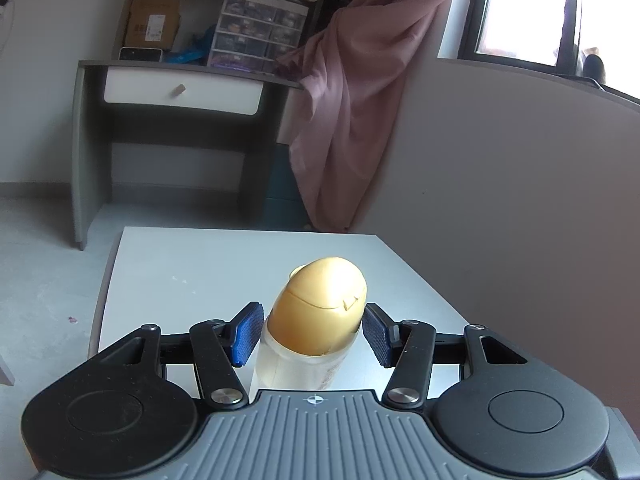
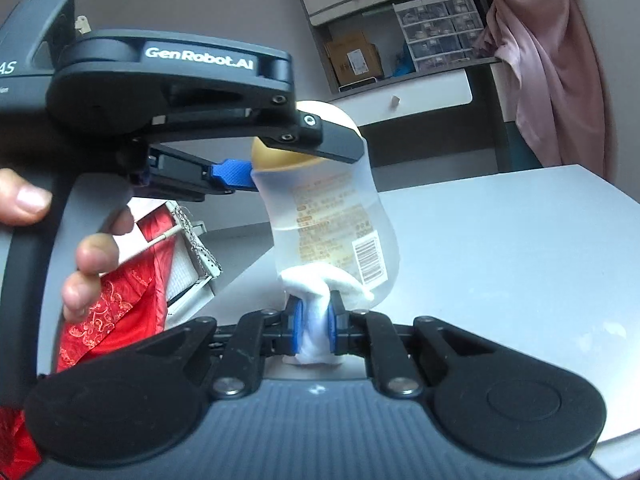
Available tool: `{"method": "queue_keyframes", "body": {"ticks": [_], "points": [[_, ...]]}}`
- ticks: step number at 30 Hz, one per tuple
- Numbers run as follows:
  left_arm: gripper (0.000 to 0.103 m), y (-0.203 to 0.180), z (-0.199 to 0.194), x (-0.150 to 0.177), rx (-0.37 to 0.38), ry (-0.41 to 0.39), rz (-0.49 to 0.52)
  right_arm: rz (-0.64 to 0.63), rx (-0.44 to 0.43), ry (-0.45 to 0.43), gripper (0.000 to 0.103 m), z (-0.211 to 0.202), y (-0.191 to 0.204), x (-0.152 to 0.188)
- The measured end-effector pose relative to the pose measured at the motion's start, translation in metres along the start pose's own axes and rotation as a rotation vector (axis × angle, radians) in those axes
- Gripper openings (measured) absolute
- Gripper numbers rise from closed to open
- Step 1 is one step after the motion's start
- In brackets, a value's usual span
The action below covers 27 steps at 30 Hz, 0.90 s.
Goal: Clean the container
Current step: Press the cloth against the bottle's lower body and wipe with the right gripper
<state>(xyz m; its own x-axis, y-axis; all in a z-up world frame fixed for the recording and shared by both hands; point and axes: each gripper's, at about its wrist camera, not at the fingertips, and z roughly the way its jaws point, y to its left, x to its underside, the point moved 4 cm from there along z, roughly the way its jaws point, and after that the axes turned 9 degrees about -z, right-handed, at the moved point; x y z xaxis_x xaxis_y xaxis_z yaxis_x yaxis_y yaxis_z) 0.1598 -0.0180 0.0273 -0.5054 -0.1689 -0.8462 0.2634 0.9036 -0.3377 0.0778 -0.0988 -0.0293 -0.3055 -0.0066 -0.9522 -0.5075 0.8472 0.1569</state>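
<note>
My left hand-held gripper (image 1: 314,334) holds bottle (image 2: 336,216), right hand-held gripper (image 2: 314,328) pinches cloth (image 2: 320,292); hard rub w/ cloth could tip it.

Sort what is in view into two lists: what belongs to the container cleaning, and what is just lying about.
In the job:
- clear bottle with gold cap
- white cloth, pressed on the bottle's lower side
- left gripper, gripping the bottle near the cap
- right gripper, pinching the cloth
- table

Lying about:
- pink curtain
- desk
- drawer unit
- cardboard box
- red fabric
</note>
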Motion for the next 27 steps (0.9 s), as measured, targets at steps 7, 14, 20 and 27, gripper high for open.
{"method": "queue_keyframes", "body": {"ticks": [7,14,20,27], "points": [[0.054,0.000,-0.002,0.001,-0.003,-0.004,0.003,-0.023,0.001,-0.095,0.012,-0.016,0.006,-0.027],[0.054,0.002,-0.003,0.000,-0.001,-0.005,-0.004,-0.028,-0.007,-0.134,0.012,-0.020,0.005,-0.033],[0.054,0.004,-0.004,0.000,0.001,-0.001,-0.002,-0.018,-0.011,-0.051,0.012,-0.004,0.002,-0.013],[0.054,0.012,-0.012,0.006,0.008,0.001,-0.004,-0.017,-0.007,0.010,0.012,0.007,0.001,0.002]]}}
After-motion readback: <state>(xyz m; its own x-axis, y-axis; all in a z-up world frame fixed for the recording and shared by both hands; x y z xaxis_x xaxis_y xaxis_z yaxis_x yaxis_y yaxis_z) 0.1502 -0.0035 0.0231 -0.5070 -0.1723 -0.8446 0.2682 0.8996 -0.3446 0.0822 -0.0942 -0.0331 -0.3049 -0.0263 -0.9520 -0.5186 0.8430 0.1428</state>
